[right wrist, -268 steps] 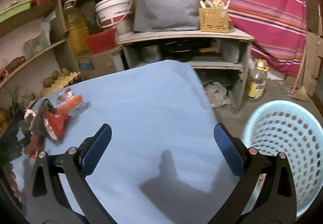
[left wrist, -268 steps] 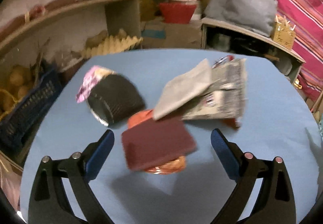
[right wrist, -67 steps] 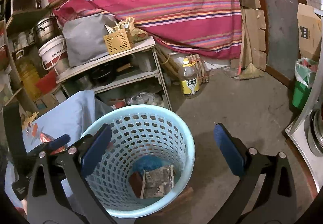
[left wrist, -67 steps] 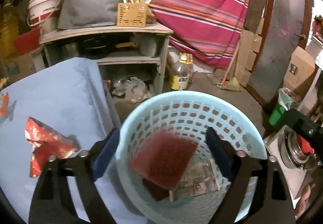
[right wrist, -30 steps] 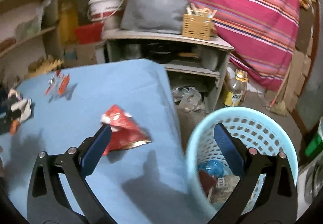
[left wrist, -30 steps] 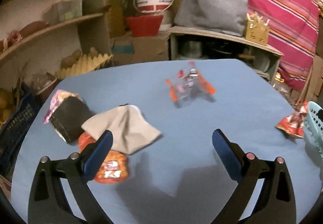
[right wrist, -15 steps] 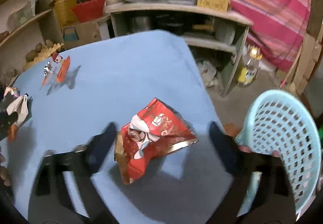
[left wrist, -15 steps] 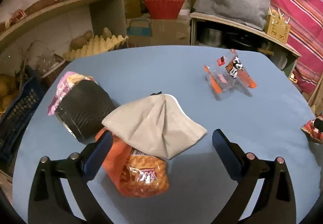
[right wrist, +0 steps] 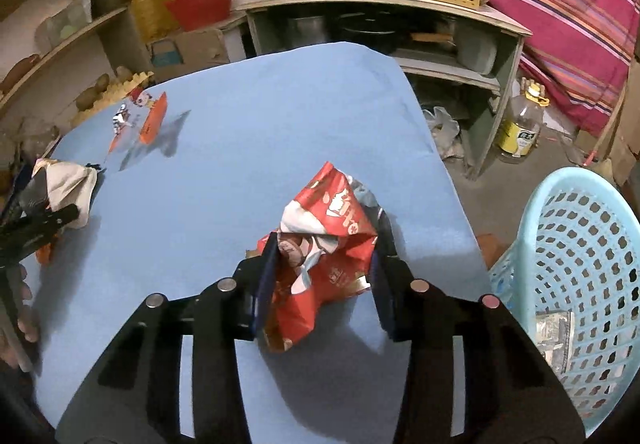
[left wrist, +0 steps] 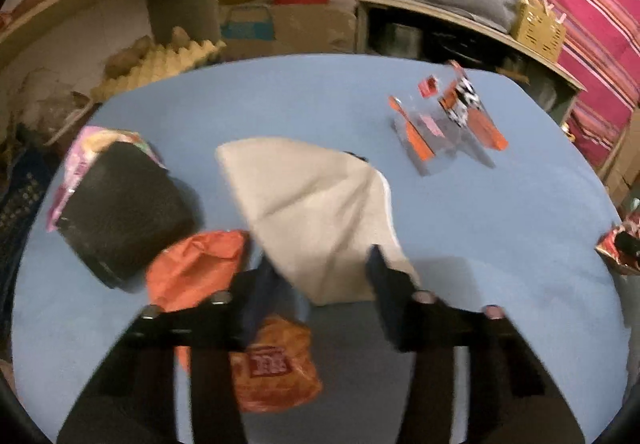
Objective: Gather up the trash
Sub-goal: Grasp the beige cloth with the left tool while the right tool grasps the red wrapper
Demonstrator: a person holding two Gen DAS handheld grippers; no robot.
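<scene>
While both grippers tilt steeply down at the blue tabletop [right wrist: 248, 131], their jaws have just been closing. The right gripper [right wrist: 324, 264] has its blue pads pressed on either side of a crumpled red snack bag [right wrist: 324, 244], which lies near the tabletop's right edge, beside the pale blue basket [right wrist: 576, 264] on the floor. The left gripper [left wrist: 320, 264], blurred, straddles the near corner of a grey cloth [left wrist: 308, 203] toward the tabletop's left side; whether its pads grip the cloth I cannot tell. An orange packet [left wrist: 276, 368] lies partly under it.
</scene>
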